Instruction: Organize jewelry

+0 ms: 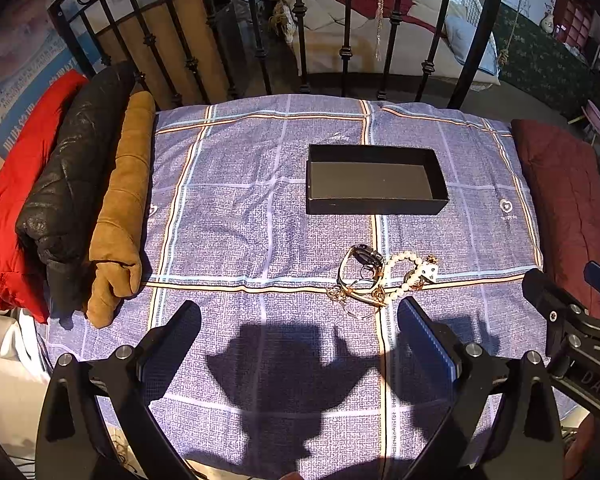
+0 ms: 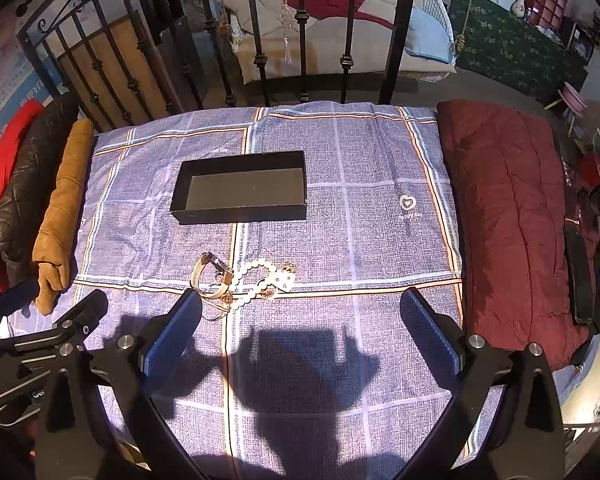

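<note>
the jewelry pile (image 1: pixel 380 276), a watch tangled with a pearl bracelet and gold pieces, lies on the bed just before the empty black box (image 1: pixel 374 180). the left tool (image 1: pixel 300 316) and the right tool (image 2: pixel 300 306) are both spread wide and hold nothing. i think it is better to pinch one piece only, lift it slowly so the others fall off, then put it in the box.

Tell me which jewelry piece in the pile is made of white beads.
The pearl bracelet, a loop of round white beads. Beside it, the watch has a flat pale strap and dark face.
</note>
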{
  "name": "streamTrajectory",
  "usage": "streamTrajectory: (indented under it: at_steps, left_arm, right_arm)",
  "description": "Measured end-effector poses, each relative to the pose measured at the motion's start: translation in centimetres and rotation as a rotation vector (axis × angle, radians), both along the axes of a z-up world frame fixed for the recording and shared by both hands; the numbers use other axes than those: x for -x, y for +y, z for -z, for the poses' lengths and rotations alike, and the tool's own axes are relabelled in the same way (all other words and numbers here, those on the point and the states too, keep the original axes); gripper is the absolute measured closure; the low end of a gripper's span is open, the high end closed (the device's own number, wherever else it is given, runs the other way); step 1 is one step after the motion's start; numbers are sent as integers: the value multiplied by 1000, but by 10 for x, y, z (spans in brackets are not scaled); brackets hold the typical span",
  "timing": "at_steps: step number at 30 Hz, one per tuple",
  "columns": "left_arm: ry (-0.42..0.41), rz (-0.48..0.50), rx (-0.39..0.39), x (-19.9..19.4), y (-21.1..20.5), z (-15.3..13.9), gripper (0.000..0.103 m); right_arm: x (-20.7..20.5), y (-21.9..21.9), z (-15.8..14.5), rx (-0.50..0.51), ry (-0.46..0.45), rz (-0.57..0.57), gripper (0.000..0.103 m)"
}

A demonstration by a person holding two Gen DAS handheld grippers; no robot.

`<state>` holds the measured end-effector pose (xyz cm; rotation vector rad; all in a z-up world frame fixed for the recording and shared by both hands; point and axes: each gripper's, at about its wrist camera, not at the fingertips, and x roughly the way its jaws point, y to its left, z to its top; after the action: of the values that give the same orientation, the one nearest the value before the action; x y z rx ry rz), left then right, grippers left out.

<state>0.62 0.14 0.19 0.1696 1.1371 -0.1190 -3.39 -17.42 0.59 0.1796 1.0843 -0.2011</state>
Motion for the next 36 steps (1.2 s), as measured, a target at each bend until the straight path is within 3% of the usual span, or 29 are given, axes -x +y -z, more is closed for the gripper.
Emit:
streamTrajectory:
  at_steps: [12,16,22,28,36]
  left_arm:
    - [12,29,34,-8,0,17,6]
    - [53,71,54,-19,-4,50,6]
    - [91,71,10,-45,-13,110,6]
    - [73,97,6,-75,-25,146,6]
    - [122,111,-72,-89,-34,188,6]
  right_arm:
    - [0,-4,12,25,1,-2,5]
    - [-8,-11,40,31,32,10,5]
    - [-27,-21,95,14,74,44,5]
    - [-49,-21,131,25,71,37,5]
    - [-69,-22,168,21,105,24,5]
